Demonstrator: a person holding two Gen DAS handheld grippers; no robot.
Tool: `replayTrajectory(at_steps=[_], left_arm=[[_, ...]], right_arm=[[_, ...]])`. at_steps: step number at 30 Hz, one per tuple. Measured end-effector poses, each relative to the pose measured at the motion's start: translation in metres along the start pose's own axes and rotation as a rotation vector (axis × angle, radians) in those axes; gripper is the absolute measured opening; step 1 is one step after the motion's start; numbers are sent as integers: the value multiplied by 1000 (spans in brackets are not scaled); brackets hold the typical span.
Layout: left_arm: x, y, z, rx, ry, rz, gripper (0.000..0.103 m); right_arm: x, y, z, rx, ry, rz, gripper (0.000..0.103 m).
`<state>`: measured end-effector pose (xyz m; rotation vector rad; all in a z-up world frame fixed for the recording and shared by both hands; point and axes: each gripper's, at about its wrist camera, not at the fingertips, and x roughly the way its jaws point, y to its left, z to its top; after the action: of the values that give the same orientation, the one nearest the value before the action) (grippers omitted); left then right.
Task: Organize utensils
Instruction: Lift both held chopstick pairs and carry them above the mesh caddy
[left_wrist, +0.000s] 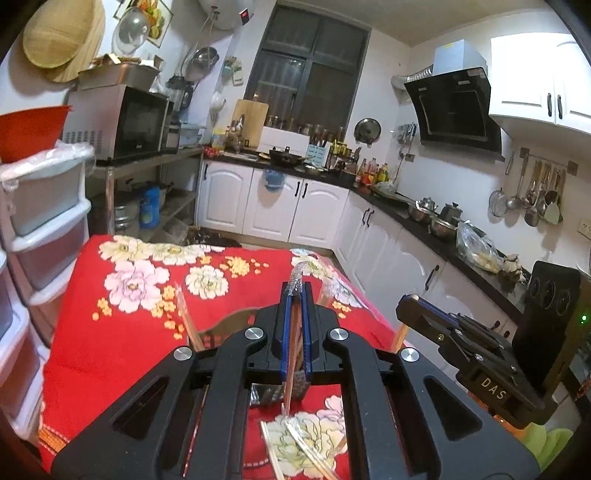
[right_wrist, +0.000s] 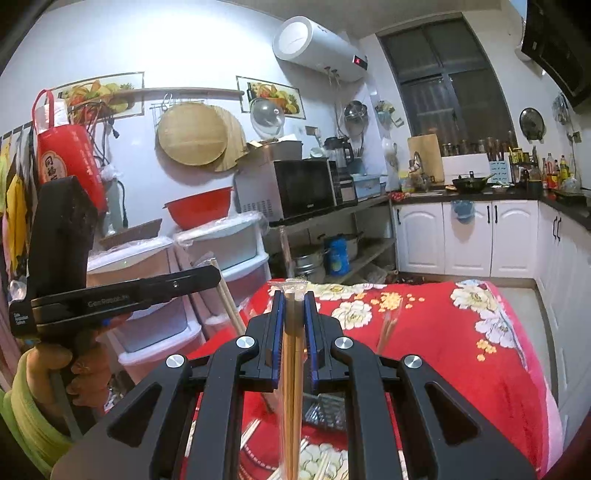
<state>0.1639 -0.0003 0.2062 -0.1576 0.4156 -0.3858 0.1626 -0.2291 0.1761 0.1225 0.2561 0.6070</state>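
Both tongs are clamped on clear-wrapped wooden chopstick packs: left tongs (left_wrist: 295, 295), right tongs (right_wrist: 294, 299). Next, probably set them beside the packs on the red flowered counter (left_wrist: 110, 350).

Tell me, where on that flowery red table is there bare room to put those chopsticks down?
The far half of the red floral tablecloth looks free, apart from one wrapped chopstick pair lying mid-table. The near edge is crowded: loose wrapped chopsticks and a metal mesh holder below the fingers.
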Motion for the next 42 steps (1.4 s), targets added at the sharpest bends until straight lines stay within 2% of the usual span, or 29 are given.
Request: replayTrajectory(at_steps=[14,22,33,42], left_arm=[[15,7,30,25,-62,46,1],[28,20,33,-10,-69,45,1],[51,31,26,-31,-46,40,1],[75,46,-4,-47,-8,69,1]], right_arm=[[27,-6,42,-42,-95,-52,11],[49,-15,54,-64,-146,-105,11],[84,-23,51,-62,-146,-138,11],[111,-30,28,-44,-114,-141,11]])
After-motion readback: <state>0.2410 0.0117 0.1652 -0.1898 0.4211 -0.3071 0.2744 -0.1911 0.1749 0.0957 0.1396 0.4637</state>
